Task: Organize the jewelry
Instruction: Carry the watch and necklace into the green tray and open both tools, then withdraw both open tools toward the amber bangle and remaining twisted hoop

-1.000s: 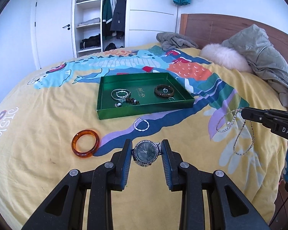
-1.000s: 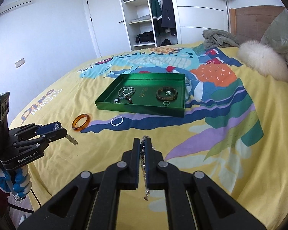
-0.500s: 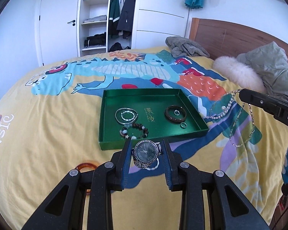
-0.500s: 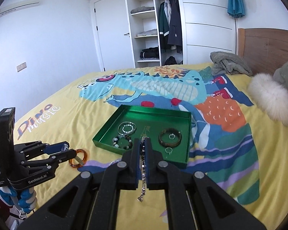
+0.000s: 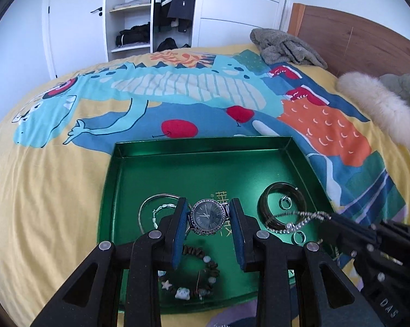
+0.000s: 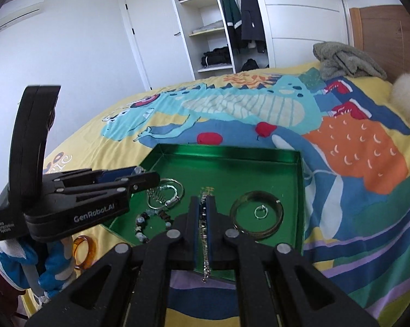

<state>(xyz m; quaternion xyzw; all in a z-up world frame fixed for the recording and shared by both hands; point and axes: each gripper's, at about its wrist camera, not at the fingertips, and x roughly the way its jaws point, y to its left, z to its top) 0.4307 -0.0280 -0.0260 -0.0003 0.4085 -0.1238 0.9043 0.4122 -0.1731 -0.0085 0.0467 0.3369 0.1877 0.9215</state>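
My left gripper (image 5: 207, 218) is shut on a silver watch (image 5: 207, 217) with a dark dial and holds it above the green tray (image 5: 199, 147). My right gripper (image 6: 203, 212) is shut on a silver chain necklace (image 6: 205, 234) that hangs over the tray's near part; the necklace also shows in the left wrist view (image 5: 295, 222). In the tray lie a silver bangle (image 5: 150, 207), a beaded bracelet (image 5: 194, 280), a dark bangle (image 5: 282, 201) and two small rings (image 5: 285, 203).
An amber bangle (image 6: 84, 248) lies on the yellow dinosaur bedspread left of the tray. A grey garment (image 5: 284, 47), a white furry cushion (image 5: 379, 109) and the wooden headboard (image 5: 355, 38) are at the far right. An open wardrobe (image 5: 150, 13) stands behind the bed.
Both grippers have moved forward and down over the green tray, carrying the watch and the necklace. The tray now fills the near view and the amber bangle has dropped behind the left gripper.
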